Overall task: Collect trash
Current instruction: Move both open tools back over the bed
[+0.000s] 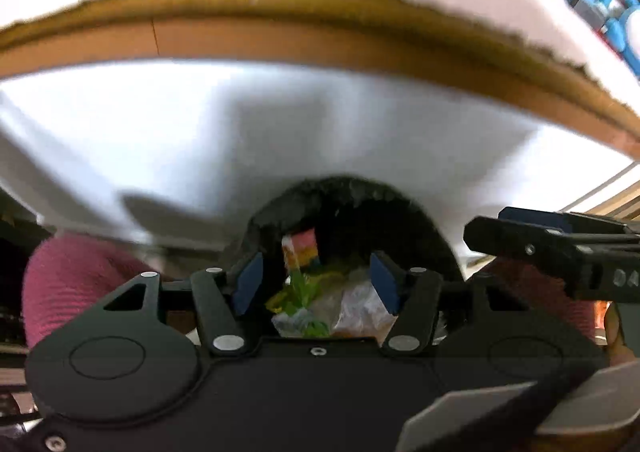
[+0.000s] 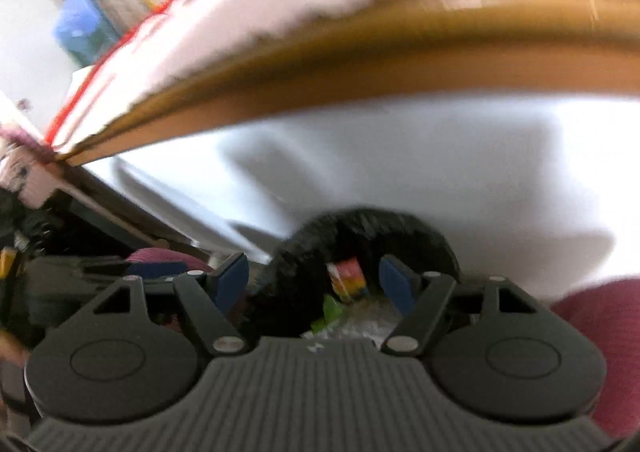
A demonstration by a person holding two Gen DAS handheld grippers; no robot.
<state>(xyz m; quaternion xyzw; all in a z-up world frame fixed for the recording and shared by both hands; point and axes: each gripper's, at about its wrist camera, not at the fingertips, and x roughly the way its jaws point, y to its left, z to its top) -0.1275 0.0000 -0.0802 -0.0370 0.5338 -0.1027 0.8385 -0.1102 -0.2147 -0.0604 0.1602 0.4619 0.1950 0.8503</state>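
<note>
In the left wrist view the left claw (image 1: 316, 282) fills the bottom of the frame, its two blue pads (image 1: 249, 284) spread wide apart with nothing clamped between them. Through the gap shows the round mouth of a black trash bag (image 1: 348, 196), just beyond and below the fingertips. Inside the bag lies the trash (image 1: 320, 300): crumpled clear wrappers, a green and yellow scrap, and a small packet with rainbow stripes (image 1: 306, 248) near the upper middle of the opening. Whether the pads touch the bag rim cannot be told.

At the right edge of that frame the right claw (image 1: 516, 228) reaches in from the side, a dark finger with a blue pad on it, level with the bag mouth and near it.

In the right wrist view the right claw (image 2: 314, 282) is likewise wide open and holds nothing. The bag's black rim (image 2: 360, 220) arches between its pads, and the striped packet (image 2: 348, 276) and a green scrap (image 2: 330, 310) sit in the opening at the lower middle.

Above the bag in both views hangs a white cloth (image 1: 280, 124), and over it runs the brown edge of the desk (image 1: 280, 40), curving across the upper half. A maroon sleeve (image 1: 68, 276) shows at the lower left of the left view. Both pictures are blurred.
</note>
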